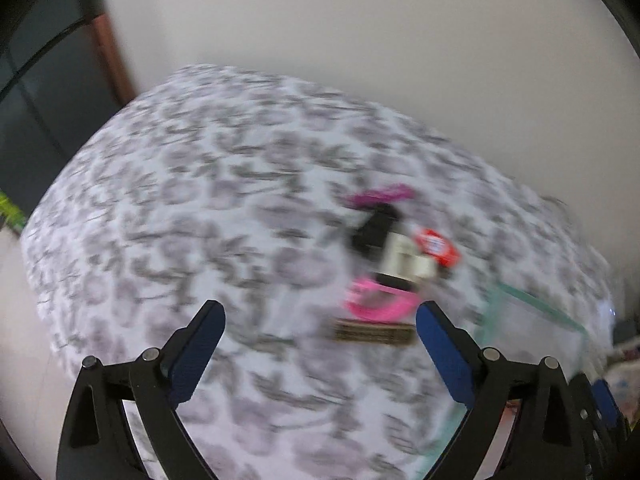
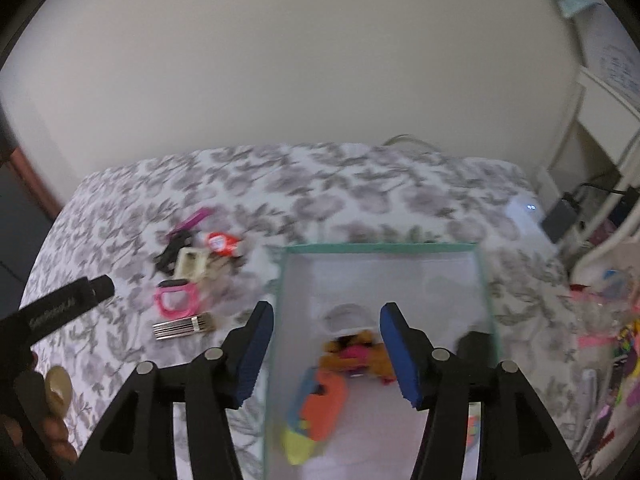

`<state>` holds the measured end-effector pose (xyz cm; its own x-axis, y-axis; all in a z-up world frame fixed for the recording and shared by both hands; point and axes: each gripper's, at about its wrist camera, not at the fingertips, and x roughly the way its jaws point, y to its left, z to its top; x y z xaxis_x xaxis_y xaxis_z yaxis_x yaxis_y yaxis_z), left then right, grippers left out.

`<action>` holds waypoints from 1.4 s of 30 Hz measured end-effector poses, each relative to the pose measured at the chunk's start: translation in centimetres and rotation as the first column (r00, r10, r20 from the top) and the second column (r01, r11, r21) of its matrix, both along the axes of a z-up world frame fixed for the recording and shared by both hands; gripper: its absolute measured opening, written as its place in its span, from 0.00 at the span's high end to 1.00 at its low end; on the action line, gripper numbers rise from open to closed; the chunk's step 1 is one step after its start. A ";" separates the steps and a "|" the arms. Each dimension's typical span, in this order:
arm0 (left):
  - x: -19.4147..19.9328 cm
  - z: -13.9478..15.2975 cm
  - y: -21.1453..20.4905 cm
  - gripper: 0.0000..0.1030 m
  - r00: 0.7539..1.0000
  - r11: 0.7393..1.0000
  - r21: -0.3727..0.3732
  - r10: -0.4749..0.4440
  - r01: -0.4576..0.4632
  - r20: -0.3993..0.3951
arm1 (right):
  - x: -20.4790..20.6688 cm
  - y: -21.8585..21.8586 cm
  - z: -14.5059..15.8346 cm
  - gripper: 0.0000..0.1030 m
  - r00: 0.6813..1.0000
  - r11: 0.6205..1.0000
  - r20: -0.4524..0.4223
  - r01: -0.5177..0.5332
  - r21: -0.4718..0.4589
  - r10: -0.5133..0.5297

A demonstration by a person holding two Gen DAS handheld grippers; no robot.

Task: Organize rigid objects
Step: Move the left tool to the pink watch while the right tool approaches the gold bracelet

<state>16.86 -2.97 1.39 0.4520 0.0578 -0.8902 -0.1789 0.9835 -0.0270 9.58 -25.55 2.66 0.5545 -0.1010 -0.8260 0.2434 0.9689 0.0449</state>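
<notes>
A sorting job is standing partly done: several toys are already lying inside the clear box (image 2: 384,256) on the floral-covered bed (image 2: 120,208), while a loose cluster beside it, including a pink frame (image 2: 176,300), a metal comb (image 2: 182,326) and a red piece (image 2: 220,242), is waiting. The left gripper (image 1: 320,344) and right gripper (image 2: 326,354) are hanging with fingers spread wide, grasping nothing.

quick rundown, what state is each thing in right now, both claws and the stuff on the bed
left claw: open, empty
right claw: open, empty, over the glass box
glass box: open top, toys already inside
pink frame: lying flat on the bedspread, outside the box
metal strip: lying flat beside the pink frame
red packet: lying in the loose pile
</notes>
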 end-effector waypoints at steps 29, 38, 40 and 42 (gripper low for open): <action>3.0 -3.4 5.9 0.00 0.989 0.993 0.028 0.116 -0.113 -0.095 | 5.9 6.5 -5.7 0.13 0.987 0.969 -0.025 -0.148 0.198 0.156; 3.2 -7.5 8.5 0.00 0.950 0.976 0.060 0.216 -0.207 -0.227 | 6.8 10.7 -8.8 0.13 0.967 0.954 -0.062 -0.232 0.187 0.248; 3.2 -7.8 9.6 0.00 0.940 0.969 0.067 0.248 -0.239 -0.235 | 7.0 11.4 -9.8 0.13 0.963 0.954 -0.080 -0.238 0.182 0.256; 3.1 -8.2 10.4 0.00 0.929 0.961 0.060 0.276 -0.270 -0.245 | 7.2 11.8 -10.5 0.12 0.962 0.954 -0.091 -0.239 0.180 0.258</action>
